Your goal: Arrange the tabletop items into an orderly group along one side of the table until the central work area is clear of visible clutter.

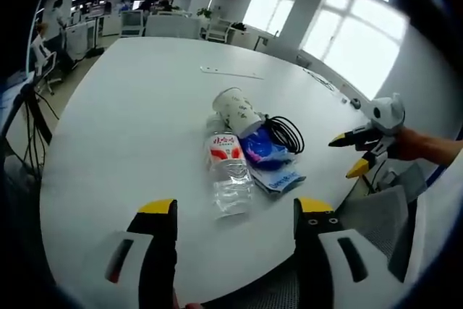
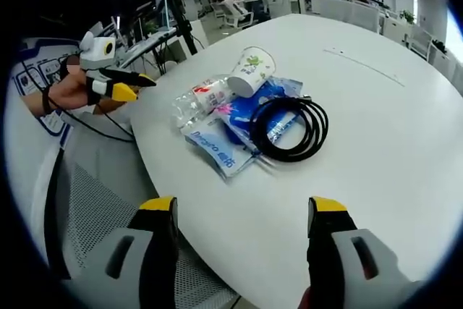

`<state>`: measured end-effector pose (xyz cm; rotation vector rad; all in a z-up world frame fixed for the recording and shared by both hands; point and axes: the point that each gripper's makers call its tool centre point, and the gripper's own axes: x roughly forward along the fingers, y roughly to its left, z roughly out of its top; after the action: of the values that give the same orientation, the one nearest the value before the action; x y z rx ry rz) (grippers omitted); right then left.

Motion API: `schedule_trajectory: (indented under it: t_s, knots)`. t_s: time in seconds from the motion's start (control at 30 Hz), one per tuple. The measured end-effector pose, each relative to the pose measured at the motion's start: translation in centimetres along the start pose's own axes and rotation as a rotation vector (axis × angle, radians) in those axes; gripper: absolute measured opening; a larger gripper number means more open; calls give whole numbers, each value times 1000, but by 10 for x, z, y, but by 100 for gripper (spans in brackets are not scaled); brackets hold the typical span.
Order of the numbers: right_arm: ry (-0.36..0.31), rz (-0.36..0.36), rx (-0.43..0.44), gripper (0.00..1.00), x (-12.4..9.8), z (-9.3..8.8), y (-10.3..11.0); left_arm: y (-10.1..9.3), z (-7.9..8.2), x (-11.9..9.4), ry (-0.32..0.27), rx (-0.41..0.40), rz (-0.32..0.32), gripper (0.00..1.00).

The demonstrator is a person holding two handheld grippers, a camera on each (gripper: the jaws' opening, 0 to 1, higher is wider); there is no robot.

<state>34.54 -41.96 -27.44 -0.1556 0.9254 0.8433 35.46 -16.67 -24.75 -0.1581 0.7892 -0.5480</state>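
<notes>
A heap of items lies near the table's edge. A clear plastic water bottle [image 1: 229, 170] [image 2: 200, 100] with a red label lies on its side. A white paper cup [image 1: 236, 111] [image 2: 253, 69] is tipped over against it. Beside them sit a blue wipes packet [image 1: 273, 166] [image 2: 230, 144] and a coiled black cable [image 1: 285, 133] [image 2: 289, 128]. My left gripper [image 1: 236, 216] is open, just short of the bottle; it also shows far left, off the table, as the left gripper [image 2: 137, 83]. My right gripper [image 2: 244, 215] is open, short of the packet, and appears as the right gripper [image 1: 351, 153] beyond the edge.
The round white table [image 1: 130, 121] [image 2: 391, 121] has a thin flat strip [image 1: 231, 72] [image 2: 365, 63] lying farther in. A grey mesh chair [image 2: 108, 215] [image 1: 380, 215] stands at the table's edge. An office with desks and people lies beyond; windows are at right.
</notes>
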Motion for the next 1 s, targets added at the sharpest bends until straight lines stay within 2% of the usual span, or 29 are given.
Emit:
schedule_trajectory:
  t_s: [1.0]
  knots:
    - [-19,-1,30,71,-2,0,2,-1,-4,1,1,-25,-4,65]
